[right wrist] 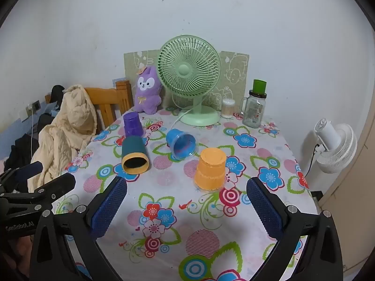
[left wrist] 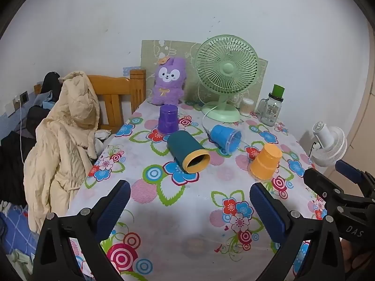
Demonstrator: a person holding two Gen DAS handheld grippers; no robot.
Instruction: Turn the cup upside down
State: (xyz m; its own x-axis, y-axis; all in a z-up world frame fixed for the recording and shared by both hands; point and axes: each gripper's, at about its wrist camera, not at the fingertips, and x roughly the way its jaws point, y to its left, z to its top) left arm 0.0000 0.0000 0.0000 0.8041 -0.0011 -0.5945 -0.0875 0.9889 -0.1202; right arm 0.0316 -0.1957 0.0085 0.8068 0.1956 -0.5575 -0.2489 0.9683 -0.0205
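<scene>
A dark teal cup (left wrist: 187, 151) with a yellow rim lies on its side on the flowered tablecloth (left wrist: 187, 201), mouth toward me; it also shows in the right wrist view (right wrist: 134, 155). A blue cup (left wrist: 225, 138) (right wrist: 181, 144) lies on its side behind it. A purple cup (left wrist: 167, 119) (right wrist: 133, 124) and an orange cup (left wrist: 266, 161) (right wrist: 211, 168) stand upside down. My left gripper (left wrist: 189, 201) is open and empty, short of the teal cup. My right gripper (right wrist: 186, 199) is open and empty, just before the orange cup.
A green desk fan (left wrist: 226, 77), a purple plush toy (left wrist: 168, 80), a glass jar with a green lid (left wrist: 273, 106) and a cotton swab tub (left wrist: 247, 106) stand at the table's back. A chair with a cream coat (left wrist: 63, 140) is left. A white fan (left wrist: 329, 144) stands right.
</scene>
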